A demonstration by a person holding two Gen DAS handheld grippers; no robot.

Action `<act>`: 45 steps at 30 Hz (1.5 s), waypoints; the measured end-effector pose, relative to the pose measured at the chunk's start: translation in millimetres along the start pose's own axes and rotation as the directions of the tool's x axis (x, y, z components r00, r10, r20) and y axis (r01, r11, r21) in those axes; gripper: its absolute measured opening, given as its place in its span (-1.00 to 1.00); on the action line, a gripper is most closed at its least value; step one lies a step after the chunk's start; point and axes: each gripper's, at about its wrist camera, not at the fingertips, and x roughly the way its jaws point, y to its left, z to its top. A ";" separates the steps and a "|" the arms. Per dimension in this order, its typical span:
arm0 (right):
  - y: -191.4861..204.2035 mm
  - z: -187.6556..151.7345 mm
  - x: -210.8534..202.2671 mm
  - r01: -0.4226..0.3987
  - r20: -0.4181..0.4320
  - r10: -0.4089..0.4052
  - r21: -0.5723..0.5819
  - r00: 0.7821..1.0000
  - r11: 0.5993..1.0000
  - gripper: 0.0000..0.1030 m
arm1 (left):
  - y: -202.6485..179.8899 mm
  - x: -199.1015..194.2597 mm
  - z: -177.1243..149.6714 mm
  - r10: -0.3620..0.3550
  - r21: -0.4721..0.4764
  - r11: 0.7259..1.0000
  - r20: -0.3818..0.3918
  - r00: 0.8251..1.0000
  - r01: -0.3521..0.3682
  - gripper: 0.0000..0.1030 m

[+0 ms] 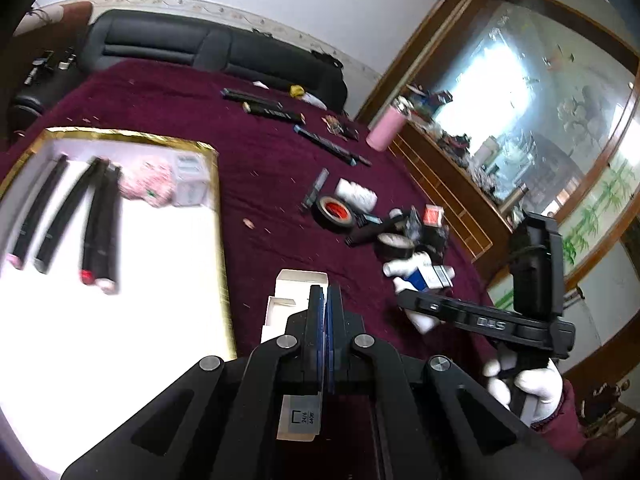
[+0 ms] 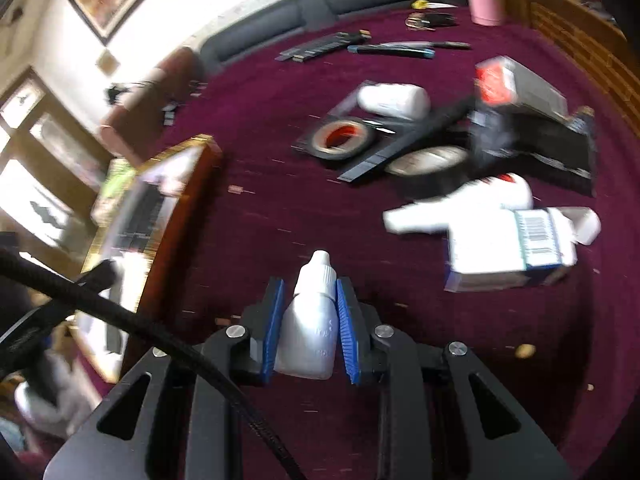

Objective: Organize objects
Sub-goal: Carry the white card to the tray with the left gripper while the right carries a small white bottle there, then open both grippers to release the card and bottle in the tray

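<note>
Pinching a white bottle (image 2: 306, 332) between the blue pads (image 2: 272, 328) of the right gripper (image 2: 310, 286), pads pressing on both flanks of the body. Bottle nozzle pointing toward 12 o'clock, poking out past the fingertips, body sitting deep between the jaws. Hovering over the maroon cloth (image 2: 280, 220), with a white carton (image 2: 512, 248) lying at 2 o'clock of the gripper, a tape roll (image 2: 340, 140) lying at 12 o'clock, and the tray (image 2: 188, 200) standing at 10 o'clock.

Keeping the left gripper (image 1: 325, 292) pressed together, blue pads meeting with no gap showing. Carrying a small white box (image 1: 298, 416) right against the left finger, open flap sticking out at 11 o'clock of the tips; unclear whether a cardboard edge is caught between the pads. Pointing down at the cloth just beside the gold-rimmed tray, lying at 9 to 10 o'clock. Resting inside the tray, dark markers (image 1: 100, 220) side by side, blurred.
</note>
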 end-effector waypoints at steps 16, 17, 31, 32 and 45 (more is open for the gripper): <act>154.6 81.6 116.8 -0.229 -0.201 0.215 -0.049 0.956 0.972 -0.53 | 112.5 13.7 67.5 0.150 -0.196 0.968 -0.031 0.988 -0.154 -1.00; 159.8 81.2 125.4 -0.209 -0.211 0.194 -0.051 0.958 0.977 -0.53 | 117.7 20.6 68.6 0.134 -0.210 0.968 -0.044 0.990 -0.140 -1.00; 158.4 78.5 161.3 -0.058 -0.199 0.046 -0.053 0.979 0.997 -0.51 | 150.1 43.9 62.1 0.045 -0.369 0.928 -0.035 0.998 -0.055 -0.99; 158.0 78.2 160.6 -0.057 -0.191 0.046 -0.053 0.981 0.997 -0.51 | 149.8 43.5 62.6 0.045 -0.370 0.927 -0.033 0.998 -0.054 -0.97; 146.2 72.4 109.7 -0.047 -0.061 0.043 -0.060 0.997 0.997 -0.46 | 130.4 4.1 58.7 0.056 -0.347 0.937 0.070 0.996 -0.028 -0.15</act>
